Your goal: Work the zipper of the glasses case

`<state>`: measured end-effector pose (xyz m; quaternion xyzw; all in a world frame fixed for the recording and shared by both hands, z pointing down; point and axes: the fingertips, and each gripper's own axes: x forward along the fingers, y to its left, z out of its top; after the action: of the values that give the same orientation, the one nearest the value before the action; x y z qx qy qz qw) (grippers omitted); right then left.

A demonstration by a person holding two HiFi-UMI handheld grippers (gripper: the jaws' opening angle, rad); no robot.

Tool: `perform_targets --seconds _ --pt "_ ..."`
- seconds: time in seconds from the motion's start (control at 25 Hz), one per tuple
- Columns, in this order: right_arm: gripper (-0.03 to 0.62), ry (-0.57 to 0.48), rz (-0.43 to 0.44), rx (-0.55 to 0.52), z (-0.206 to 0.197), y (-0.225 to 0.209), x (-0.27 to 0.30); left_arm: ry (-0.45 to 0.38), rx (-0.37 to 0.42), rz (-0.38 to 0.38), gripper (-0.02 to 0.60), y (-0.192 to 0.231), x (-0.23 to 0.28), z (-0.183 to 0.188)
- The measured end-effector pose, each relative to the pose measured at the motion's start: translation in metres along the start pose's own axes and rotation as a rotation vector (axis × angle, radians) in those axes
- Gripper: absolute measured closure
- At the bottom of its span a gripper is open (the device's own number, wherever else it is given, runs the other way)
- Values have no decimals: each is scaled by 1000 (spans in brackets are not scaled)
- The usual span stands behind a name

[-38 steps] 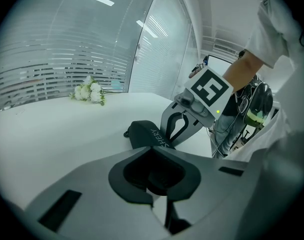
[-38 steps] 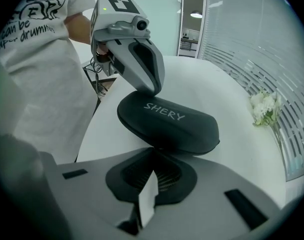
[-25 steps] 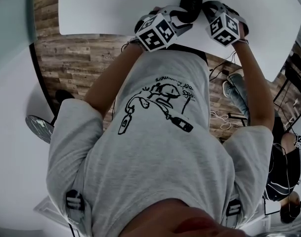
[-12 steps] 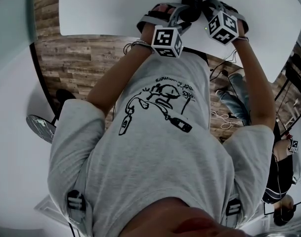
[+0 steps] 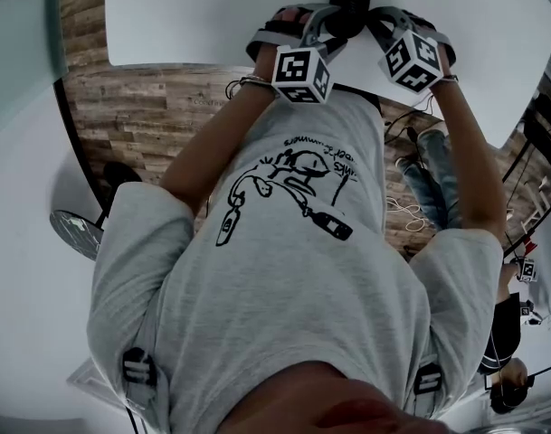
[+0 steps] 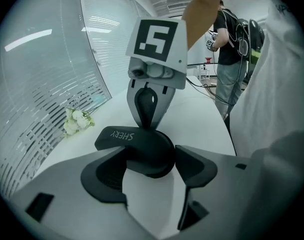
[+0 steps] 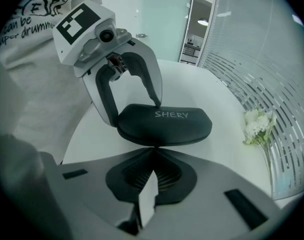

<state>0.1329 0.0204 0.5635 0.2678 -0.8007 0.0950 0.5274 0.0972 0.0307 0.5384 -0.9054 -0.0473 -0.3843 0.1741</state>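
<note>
**A:** The left gripper [image 6: 151, 160] is spread wide. Its jaws have just been opening, and the rounded end of the black glasses case [image 6: 142, 146] is framed between them, though neither pad seems to press on it. How is the step best done?

**B:** The case lies flat on the white table [image 7: 231, 156] and should be steadied first. The wide jaws are best closed on the flanks of that end, clear of the seam, so that the zipper track is not blocked. The right gripper [image 7: 152, 153] is closed tight, its tips brought together at the case's opposite edge. Whether a zipper pull is pinched there cannot be made out, so that should be confirmed before anything is drawn. The pull is then best led along the curve of the seam, low and slowly, and not lifted away from it.

**A:** And what is counted?

**B:** One glasses case, lettered SHERY. Two grippers, and two marker cubes [image 5: 302, 72], one on each. One sprig of white flowers [image 7: 256, 125], well apart from the case at the table's edge. One other person [image 6: 230, 59] stands in the background.
</note>
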Motion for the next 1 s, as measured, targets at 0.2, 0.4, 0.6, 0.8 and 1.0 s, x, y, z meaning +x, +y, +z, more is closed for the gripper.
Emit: perform_targets --seconds 0.2,0.4,0.6,0.8,1.0 --pt "591 -7 25 -5 3 16 0 6 -15 3 277 0 0 -1" --pt "591 -1 46 -32 6 32 0 13 -10 2 276 1 0 -3" --pt "591 13 25 -53 4 27 0 5 -49 -30 278 2 -4 0" --pt "591 44 -33 -73 -6 10 4 -101 -135 -88 319 23 -15 20" --pt "592 76 -85 -67 -20 -8 0 -155 -133 -71 481 54 -12 38"
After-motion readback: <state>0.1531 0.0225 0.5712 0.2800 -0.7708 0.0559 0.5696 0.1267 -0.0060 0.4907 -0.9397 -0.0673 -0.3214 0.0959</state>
